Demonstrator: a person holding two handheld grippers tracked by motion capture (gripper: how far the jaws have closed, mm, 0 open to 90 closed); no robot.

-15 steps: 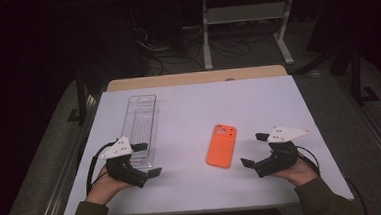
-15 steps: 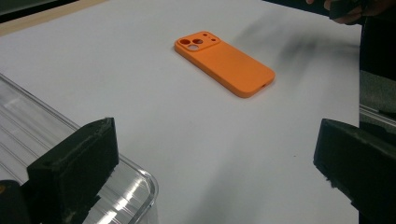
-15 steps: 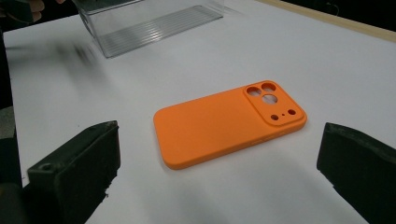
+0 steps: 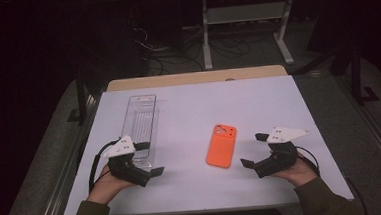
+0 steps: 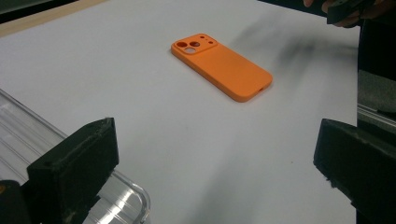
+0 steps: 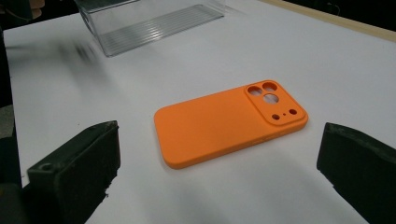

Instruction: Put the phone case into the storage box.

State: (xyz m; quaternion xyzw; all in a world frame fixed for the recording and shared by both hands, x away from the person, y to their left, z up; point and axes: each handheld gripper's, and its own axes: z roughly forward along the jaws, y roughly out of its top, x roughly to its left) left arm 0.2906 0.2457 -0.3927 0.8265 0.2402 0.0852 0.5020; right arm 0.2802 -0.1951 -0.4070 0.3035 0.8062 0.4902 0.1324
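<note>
An orange phone case (image 4: 222,145) lies back-up on the white table top (image 4: 193,102), camera cutouts at its far end. To its left stands a long clear plastic tray (image 4: 140,121). My left gripper (image 4: 150,159) rests open by the tray's near end, its jaws pointing right toward the case. To the case's right my right gripper (image 4: 252,150) is open and points left at it. In the left gripper view the case (image 5: 222,65) lies well ahead of the wide-apart jaws, the tray (image 5: 28,135) at the left. The case (image 6: 229,121) lies close ahead of the right gripper's spread jaws.
A wooden strip (image 4: 196,77) borders the table's far edge. Beyond it are a metal stand (image 4: 243,14) and cables (image 4: 160,49) on the dark floor. The right gripper view has the tray (image 6: 149,21) at its top.
</note>
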